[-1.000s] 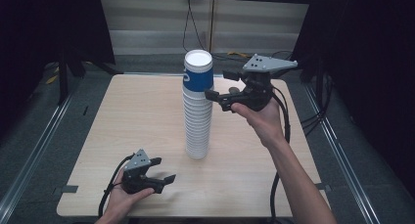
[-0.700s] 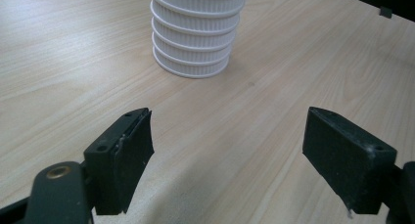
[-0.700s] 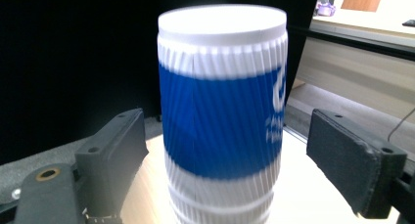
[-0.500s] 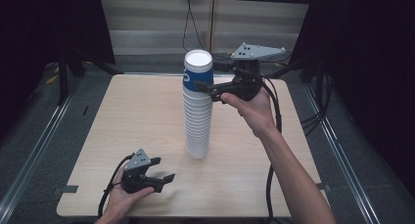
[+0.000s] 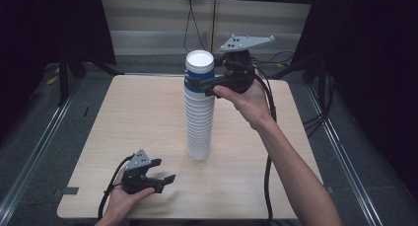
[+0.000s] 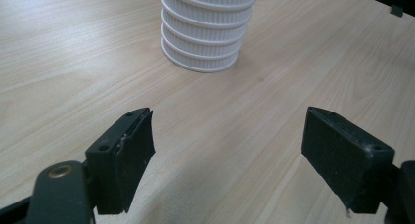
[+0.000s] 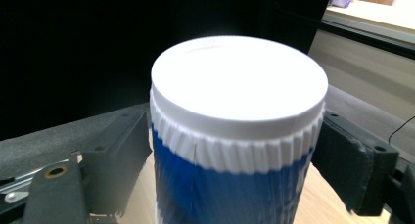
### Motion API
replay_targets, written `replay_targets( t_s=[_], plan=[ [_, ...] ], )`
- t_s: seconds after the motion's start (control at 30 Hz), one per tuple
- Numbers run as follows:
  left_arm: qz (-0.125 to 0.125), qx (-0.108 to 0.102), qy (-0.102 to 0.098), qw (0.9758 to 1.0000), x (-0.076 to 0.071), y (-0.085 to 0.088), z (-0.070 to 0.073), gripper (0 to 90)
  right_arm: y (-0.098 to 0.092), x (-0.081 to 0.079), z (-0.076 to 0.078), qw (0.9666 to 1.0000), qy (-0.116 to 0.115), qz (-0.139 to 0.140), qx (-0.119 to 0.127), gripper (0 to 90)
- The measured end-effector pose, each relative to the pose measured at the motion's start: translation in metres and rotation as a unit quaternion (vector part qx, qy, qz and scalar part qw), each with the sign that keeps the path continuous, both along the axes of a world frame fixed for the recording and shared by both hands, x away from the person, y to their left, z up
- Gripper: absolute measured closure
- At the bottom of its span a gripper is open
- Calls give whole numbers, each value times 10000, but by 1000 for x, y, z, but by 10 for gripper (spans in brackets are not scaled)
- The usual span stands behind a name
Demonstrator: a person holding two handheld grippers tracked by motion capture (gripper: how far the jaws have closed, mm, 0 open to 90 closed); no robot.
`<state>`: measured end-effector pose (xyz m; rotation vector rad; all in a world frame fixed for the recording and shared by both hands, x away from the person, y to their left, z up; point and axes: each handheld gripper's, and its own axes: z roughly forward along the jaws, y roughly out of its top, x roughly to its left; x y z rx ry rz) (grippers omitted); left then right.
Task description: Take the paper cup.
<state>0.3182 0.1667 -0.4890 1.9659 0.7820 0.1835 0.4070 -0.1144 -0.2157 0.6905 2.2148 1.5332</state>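
Top cup [image 5: 199,70]: blue-banded, upside down, capping the white cup stack [image 5: 199,122] mid-bench [image 5: 123,117].
Handling: likely light, thin-walled and easily crushed; the ribbed rim offers purchase.
Hold: blue wall just under the rim, gently.
Right gripper [image 5: 197,83]: fingers [image 7: 350,158] astride the top cup, just been closing; contact unclear.
Left gripper [image 5: 162,171]: wide open, empty, low by the bench's near edge.

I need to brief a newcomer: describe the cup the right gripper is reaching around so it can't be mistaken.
On the wooden table stands a tall stack of white paper cups. The topmost cup lies between the right gripper's fingers. It alone has a blue side under a white ribbed band.
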Motion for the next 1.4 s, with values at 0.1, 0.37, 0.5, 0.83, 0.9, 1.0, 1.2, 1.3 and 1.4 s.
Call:
replay_targets(
  t_s=[0.1, 0.37, 0.5, 0.83, 0.9, 1.0, 1.2, 1.3, 1.4],
  plan=[
    [-5, 3, 15, 10000, 0, 0, 0, 194, 2, 2, 3, 10000, 19, 25, 14, 227],
    [-14, -8, 32, 10000, 0, 0, 0, 194, 3, 4, 6, 9999, 64, 84, -79, 261],
    [-8, -4, 26, 10000, 0, -1, -1, 194, 3, 5, 8, 9999, 68, 86, -95, 264],
    [-16, -11, 41, 10000, 0, 0, 0, 194, 2, 2, 17, 9999, -78, 80, 22, 269],
    [-15, -18, 37, 10000, 0, -1, 0, 194, 2, 2, 21, 9999, -128, 74, 76, 270],
    [16, -33, 60, 10000, 0, 0, 0, 190, 1, 1, 24, 9998, -174, 57, 80, 270],
    [43, -58, 90, 9999, 1, 0, -1, 187, -1, -2, 31, 9992, -273, 20, 285, 271],
    [14, -36, 81, 10000, 1, 0, -1, 187, -3, -3, 33, 9989, -302, 19, 345, 271],
    [8, -36, 78, 10000, 1, -1, -1, 187, -3, -3, 35, 9987, -266, 78, 435, 271]
  ],
)
